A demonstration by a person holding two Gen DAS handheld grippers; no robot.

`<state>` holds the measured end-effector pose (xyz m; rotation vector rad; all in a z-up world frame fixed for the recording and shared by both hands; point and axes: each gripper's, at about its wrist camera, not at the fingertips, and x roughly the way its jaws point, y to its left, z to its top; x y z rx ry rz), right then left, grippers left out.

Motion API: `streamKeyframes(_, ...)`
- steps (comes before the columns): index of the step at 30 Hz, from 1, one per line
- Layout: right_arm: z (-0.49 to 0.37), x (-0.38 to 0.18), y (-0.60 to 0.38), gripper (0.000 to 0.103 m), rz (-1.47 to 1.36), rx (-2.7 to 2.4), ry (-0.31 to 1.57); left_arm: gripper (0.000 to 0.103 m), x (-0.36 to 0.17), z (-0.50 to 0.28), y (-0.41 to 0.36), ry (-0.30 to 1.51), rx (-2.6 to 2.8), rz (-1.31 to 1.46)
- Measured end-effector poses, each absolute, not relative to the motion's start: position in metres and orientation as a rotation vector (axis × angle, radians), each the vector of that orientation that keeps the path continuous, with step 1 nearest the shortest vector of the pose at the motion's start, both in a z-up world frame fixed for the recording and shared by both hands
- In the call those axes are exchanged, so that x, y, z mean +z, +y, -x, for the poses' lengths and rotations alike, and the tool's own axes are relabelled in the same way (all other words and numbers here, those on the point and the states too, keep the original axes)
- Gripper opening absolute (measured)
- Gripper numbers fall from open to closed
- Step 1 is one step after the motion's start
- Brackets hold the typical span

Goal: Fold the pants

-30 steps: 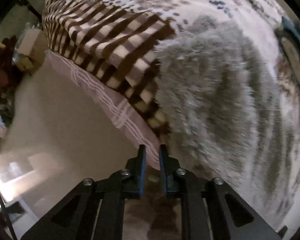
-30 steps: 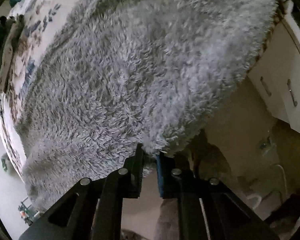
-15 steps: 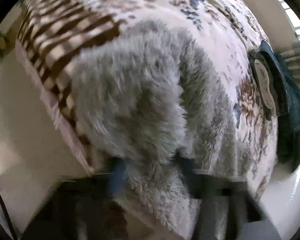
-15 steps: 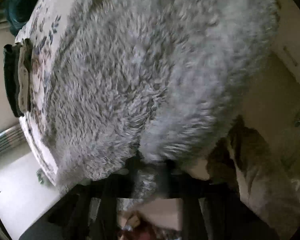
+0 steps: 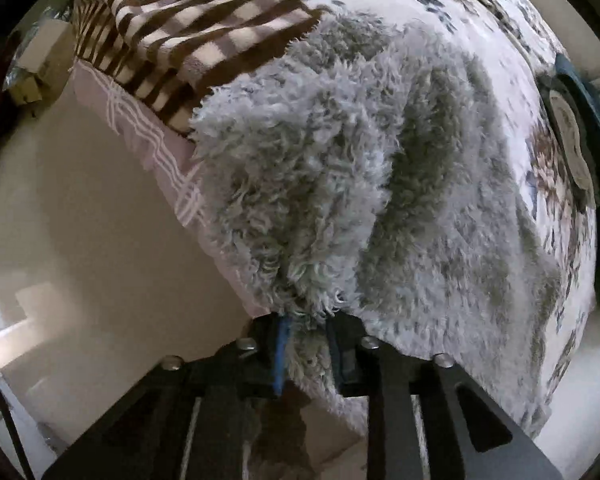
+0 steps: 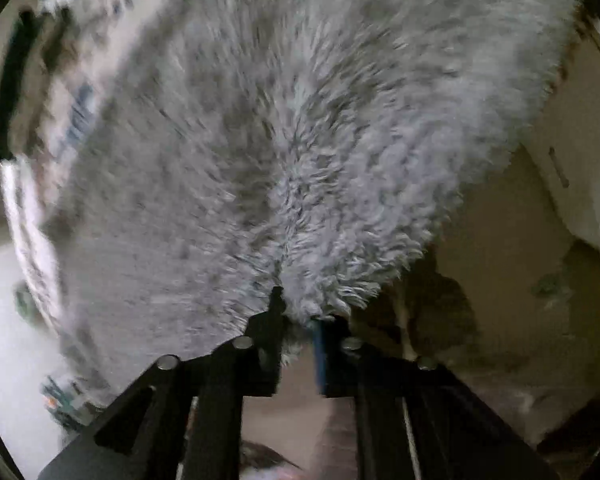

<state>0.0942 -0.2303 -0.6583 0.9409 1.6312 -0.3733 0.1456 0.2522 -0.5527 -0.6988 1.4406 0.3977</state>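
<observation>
Though sharp in the left wrist view, blurred by motion across most of the right one. Spread over a floral bedspread (image 5: 452,4) on a bed: fluffy grey pants (image 5: 340,184), filling the centre and lower right of the left wrist view and nearly the whole upper part of the right wrist view (image 6: 292,128). Near edge of the pile bunched between the left tongs (image 5: 306,344) at lower centre, jaws opening, fleece between them and spilling over the blue pads (image 5: 281,354); tips buried in fur, so cannot tell how firmly pressed. Same at the right tongs (image 6: 298,332), lower centre: jaws opening, a tuft of pants between them, one pad edge blue, the other finger dark and partly lost in the pile. Waistband, legs and cuffs impossible to tell apart under the shag. Brown checked blanket (image 5: 188,28) at upper left, tucked partly beneath the pants. Pink striped sheet (image 5: 148,136) hanging below it along the bed's edge. Dark teal folded clothing (image 5: 588,128) cut off at the right rim. Pale floor (image 5: 80,240) at left; cabinet doors (image 6: 580,184) at right, smeared.
</observation>
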Motion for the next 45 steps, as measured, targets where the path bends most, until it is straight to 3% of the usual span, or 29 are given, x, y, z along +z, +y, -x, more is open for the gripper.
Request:
streamKeyframes(1, -0.095, -0.661, -0.228, 0.023, -0.931, -0.358, 1.656, 0.027, -0.544, -0.144, 0.250, 1.440, 0.392, 0.690)
streamKeyframes(2, -0.101, -0.656, -0.227, 0.033, -0.900, -0.325, 1.683, 0.028, -0.534, -0.142, 0.246, 1.436, 0.381, 0.679)
streamKeyframes(3, -0.106, -0.650, -0.225, 0.042, -0.867, -0.304, 1.689, 0.036, -0.517, -0.139, 0.238, 1.437, 0.359, 0.634)
streamKeyframes(4, -0.112, -0.640, -0.222, 0.060, -0.828, -0.279, 1.690, 0.042, -0.504, -0.138, 0.230, 1.446, 0.344, 0.588)
streamKeyframes(5, -0.119, -0.624, -0.218, 0.067, -0.764, -0.237, 1.698, 0.055, -0.497, -0.138, 0.225, 1.451, 0.329, 0.559)
streamKeyframes(11, -0.181, -0.558, -0.185, 0.067, -0.538, 0.040, 1.691, 0.059, -0.450, -0.194, 0.149, 1.406, 0.068, 0.303)
streamKeyframes(15, -0.263, -0.549, -0.146, 0.072, -0.252, 0.264, 1.668, 0.059, -0.470, -0.274, 0.094, 1.417, -0.145, 0.144)
streamKeyframes(20, -0.347, -0.590, -0.120, 0.072, 0.020, 0.435, 1.737, 0.059, -0.537, -0.351, 0.029, 1.557, -0.347, -0.026)
streamKeyframes(25, -0.384, -0.631, -0.126, 0.072, 0.184, 0.540, 1.831, 0.059, -0.581, -0.365, -0.003, 1.664, -0.433, -0.162)
streamKeyframes(29, -0.392, -0.648, -0.131, 0.072, 0.246, 0.661, 1.903, 0.066, -0.602, -0.371, -0.010, 1.720, -0.446, -0.168)
streamKeyframes(35, -0.393, -0.658, -0.128, 0.072, 0.279, 0.771, 1.945, 0.063, -0.613, -0.378, -0.011, 1.735, -0.446, -0.125)
streamKeyframes(36, -0.393, -0.658, -0.129, 0.072, 0.275, 0.775, 1.933, 0.047, -0.611, -0.376, -0.013, 1.714, -0.465, -0.130)
streamKeyframes(37, -0.393, -0.658, -0.129, 0.066, 0.269, 0.780, 1.917, 0.037, -0.609, -0.373, -0.015, 1.691, -0.477, -0.142)
streamKeyframes(38, -0.392, -0.656, -0.130, 0.043, 0.276, 0.786, 1.891, 0.027, -0.608, -0.372, -0.015, 1.676, -0.474, -0.153)
streamKeyframes(39, -0.389, -0.656, -0.129, 0.031, 0.300, 0.783, 1.876, 0.018, -0.605, -0.369, -0.016, 1.662, -0.469, -0.153)
streamKeyframes(41, -0.392, -0.658, -0.127, 0.020, 0.295, 0.764, 1.846, 0.014, -0.596, -0.364, -0.018, 1.618, -0.449, -0.162)
streamKeyframes(45, -0.396, -0.639, -0.134, 0.016, 0.276, 0.710, 1.760, 0.011, -0.571, -0.362, -0.019, 1.520, -0.402, -0.186)
